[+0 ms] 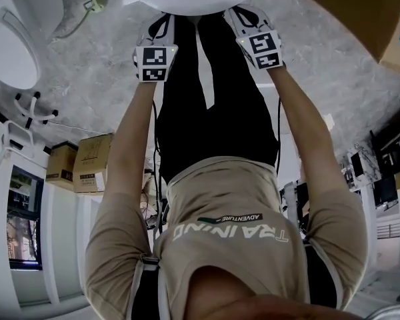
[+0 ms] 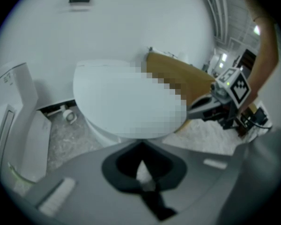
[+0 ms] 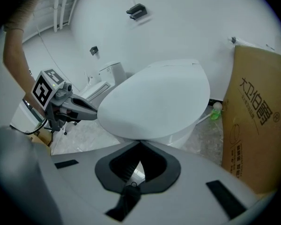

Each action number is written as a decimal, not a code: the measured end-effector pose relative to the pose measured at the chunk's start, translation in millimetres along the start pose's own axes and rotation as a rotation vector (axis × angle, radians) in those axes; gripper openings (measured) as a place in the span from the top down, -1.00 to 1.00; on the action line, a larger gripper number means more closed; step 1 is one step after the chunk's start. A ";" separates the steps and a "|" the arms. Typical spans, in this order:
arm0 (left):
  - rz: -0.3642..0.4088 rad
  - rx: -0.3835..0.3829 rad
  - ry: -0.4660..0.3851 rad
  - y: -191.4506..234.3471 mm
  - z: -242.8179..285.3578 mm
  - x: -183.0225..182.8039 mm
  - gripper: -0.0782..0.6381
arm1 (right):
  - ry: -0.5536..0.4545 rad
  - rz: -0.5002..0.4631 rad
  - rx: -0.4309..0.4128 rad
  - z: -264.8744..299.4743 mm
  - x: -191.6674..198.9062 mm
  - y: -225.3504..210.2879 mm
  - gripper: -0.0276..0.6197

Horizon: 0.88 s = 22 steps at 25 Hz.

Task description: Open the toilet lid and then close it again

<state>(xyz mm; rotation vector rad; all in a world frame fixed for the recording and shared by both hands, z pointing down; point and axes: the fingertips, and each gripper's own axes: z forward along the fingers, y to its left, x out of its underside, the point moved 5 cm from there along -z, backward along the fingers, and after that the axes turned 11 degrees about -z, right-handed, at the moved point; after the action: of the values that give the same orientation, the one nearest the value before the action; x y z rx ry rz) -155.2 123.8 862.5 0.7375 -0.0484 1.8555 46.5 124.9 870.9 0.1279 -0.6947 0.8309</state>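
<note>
Off to the left of the left gripper (image 2: 140,144), a second white toilet (image 2: 16,125) stands against the wall. Left gripper: jaws closed tip to tip, nothing between them, tips at the front rim of the toilet lid (image 3: 154,97). Lid lies down flat, straight ahead of both grippers. Right gripper (image 3: 140,145): jaws likewise together and empty, tips at the same rim. Beyond its right side, an upright cardboard box (image 3: 257,125).

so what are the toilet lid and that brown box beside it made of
Toilet lid: probably moulded plastic, smooth semi-gloss white, going by its even sheen and thin rounded rim. Box: cardboard, matte brown, with printed characters and a straight folded edge.
</note>
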 end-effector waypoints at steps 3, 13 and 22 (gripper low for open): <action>-0.002 -0.008 -0.014 -5.2 -9.5 -8.7 0.77 | -0.008 0.002 -0.004 -11.0 -8.7 -0.2 0.88; -0.027 -0.039 -0.020 -22.8 -49.3 -38.3 0.77 | 0.017 -0.012 -0.013 -50.5 -42.7 3.6 0.88; -0.015 -0.044 -0.040 -30.6 -87.6 -74.8 0.77 | 0.022 -0.039 -0.030 -85.2 -85.1 4.4 0.88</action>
<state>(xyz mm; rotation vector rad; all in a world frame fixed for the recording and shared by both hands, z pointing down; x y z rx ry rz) -153.0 106.4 744.6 0.7426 -0.1088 1.8200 47.5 104.9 752.1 0.1049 -0.6814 0.7836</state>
